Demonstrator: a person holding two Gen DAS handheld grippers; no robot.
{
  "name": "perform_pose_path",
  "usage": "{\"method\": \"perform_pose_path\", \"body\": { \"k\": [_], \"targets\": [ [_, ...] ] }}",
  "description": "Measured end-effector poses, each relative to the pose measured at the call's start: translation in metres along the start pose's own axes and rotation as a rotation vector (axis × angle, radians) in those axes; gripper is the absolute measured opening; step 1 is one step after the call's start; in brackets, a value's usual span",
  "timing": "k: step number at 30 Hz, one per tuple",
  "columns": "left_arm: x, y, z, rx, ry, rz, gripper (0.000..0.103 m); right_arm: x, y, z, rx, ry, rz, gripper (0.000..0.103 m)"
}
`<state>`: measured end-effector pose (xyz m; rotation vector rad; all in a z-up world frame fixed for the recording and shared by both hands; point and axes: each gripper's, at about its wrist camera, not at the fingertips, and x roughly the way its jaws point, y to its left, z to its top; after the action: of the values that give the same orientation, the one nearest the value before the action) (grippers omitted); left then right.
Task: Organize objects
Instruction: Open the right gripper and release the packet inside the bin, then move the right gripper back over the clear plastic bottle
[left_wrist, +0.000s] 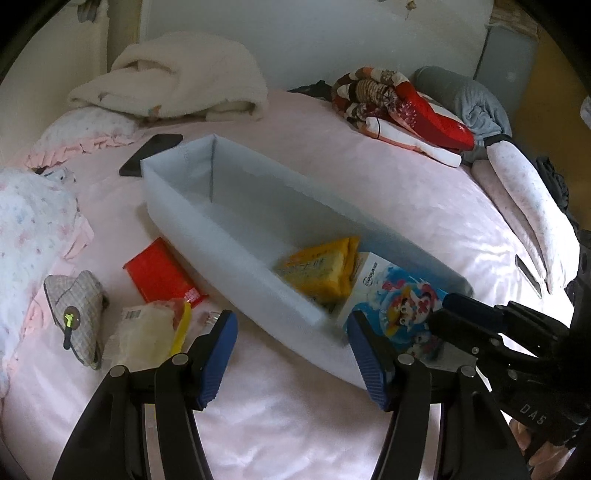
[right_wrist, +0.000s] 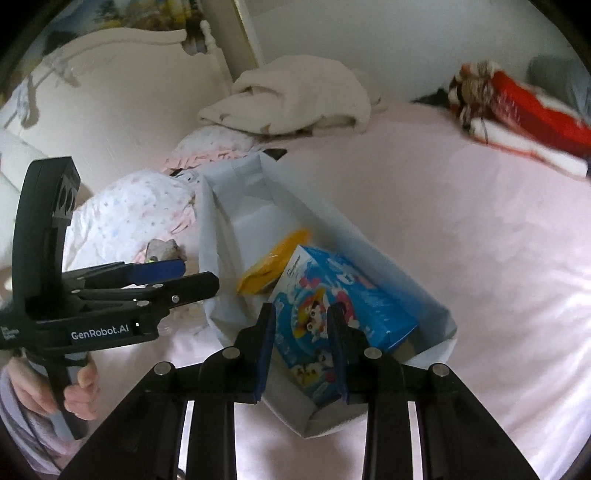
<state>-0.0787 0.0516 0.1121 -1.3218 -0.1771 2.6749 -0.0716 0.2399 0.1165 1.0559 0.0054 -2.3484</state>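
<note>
Right gripper (right_wrist: 301, 314) clamped onto the blue cartoon box (right_wrist: 343, 306), down in the near end of the pale bin (left_wrist: 236, 236).
Yellow packet (left_wrist: 321, 269) sits right behind it. Left gripper (left_wrist: 291, 325) hangs half open, holding nothing, over the pink bedsheet (left_wrist: 295, 424); red packet (left_wrist: 159, 273) and checked pouch (left_wrist: 75, 314) lie outside.

A pale grey-blue fabric bin (left_wrist: 236, 236) sits on a plain pink bedsheet (left_wrist: 295, 424), holding a yellow packet (left_wrist: 317, 269) and a blue box (right_wrist: 343, 310) printed with cartoon figures. Left of the bin lie a red packet (left_wrist: 159, 273), a grey checked pouch (left_wrist: 75, 310) and a black phone (left_wrist: 151, 153). At the far side are a cream blanket (left_wrist: 177, 81) and a red-and-white patterned cloth (left_wrist: 402, 107); both grippers have black arms with blue pads (left_wrist: 218, 358).
</note>
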Motion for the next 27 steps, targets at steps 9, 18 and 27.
{"method": "perform_pose_path", "body": {
  "k": [9, 18, 27],
  "targets": [
    [-0.029, 0.007, -0.005, 0.002, -0.054, 0.010, 0.061, -0.014, 0.029, -0.002, -0.065, -0.057, 0.015, 0.030],
    [-0.034, 0.048, -0.025, -0.066, -0.057, 0.064, 0.060, 0.000, 0.070, -0.022, -0.155, -0.044, 0.072, 0.045],
    [-0.024, 0.080, -0.048, -0.083, -0.028, 0.146, 0.060, 0.068, 0.108, -0.040, -0.295, 0.042, 0.038, 0.049]
  ]
}}
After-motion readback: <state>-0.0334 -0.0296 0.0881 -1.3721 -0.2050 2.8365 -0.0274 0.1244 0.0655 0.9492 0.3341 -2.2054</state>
